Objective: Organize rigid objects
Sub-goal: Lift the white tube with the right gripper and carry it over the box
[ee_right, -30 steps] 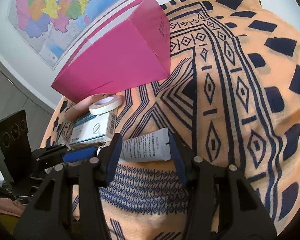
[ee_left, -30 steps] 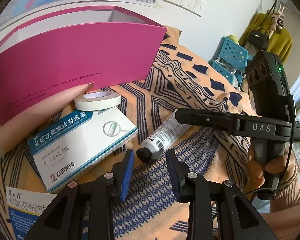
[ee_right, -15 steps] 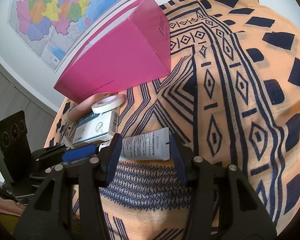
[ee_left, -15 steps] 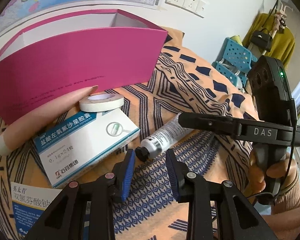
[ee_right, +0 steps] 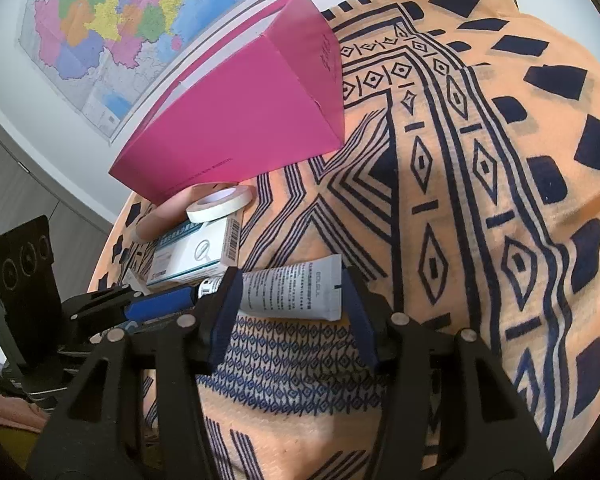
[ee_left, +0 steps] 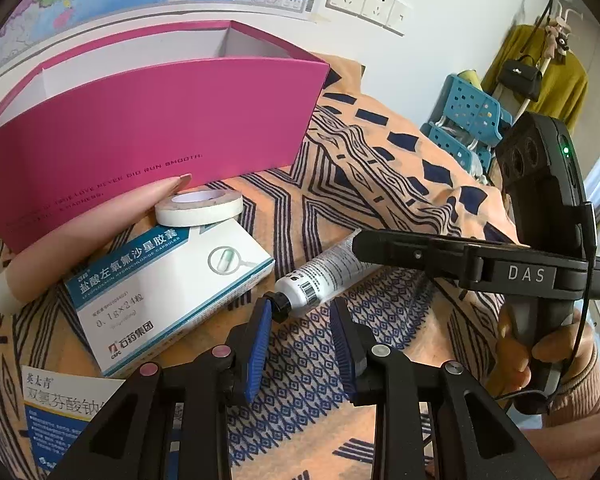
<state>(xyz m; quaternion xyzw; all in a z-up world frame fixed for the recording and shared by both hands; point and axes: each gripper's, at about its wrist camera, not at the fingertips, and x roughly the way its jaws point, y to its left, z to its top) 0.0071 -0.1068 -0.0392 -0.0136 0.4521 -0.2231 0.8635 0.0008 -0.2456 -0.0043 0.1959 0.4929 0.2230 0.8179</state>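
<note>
- The tube (ee_right: pixel 290 292) looks light, with a soft, squeezable body; a hard pinch mid-body would likely dent it or push paste toward the cap (ee_left: pixel 279 307)
- I judge the stiffer spots to be the cap end and the flat crimped tail; the printed body looks smooth and may slip under the pads
- Right claw (ee_right: pixel 292 312) is spread wide and holds nothing; the tube lies crosswise between its fingers, just ahead of the tips, tail close to the right finger and cap end running behind the left finger
- Whether the right pads (ee_right: pixel 226 316) touch the tube cannot be told
- Left claw (ee_left: pixel 302 334) is open at a middling gap, empty; the cap sits just ahead of its left finger tip, seemingly touching the blue pad, with the body angling away forward and to the right, under the other claw's finger
- A pill box (ee_left: pixel 168 288) lies ahead-left of the left claw, just beside the cap, with a tape roll (ee_left: pixel 199 208) beyond it
- The pink box (ee_left: pixel 152 136) stands open farther ahead of both claws, the likely place for the tube
- All lies on a patterned cloth (ee_right: pixel 480 200)
</note>
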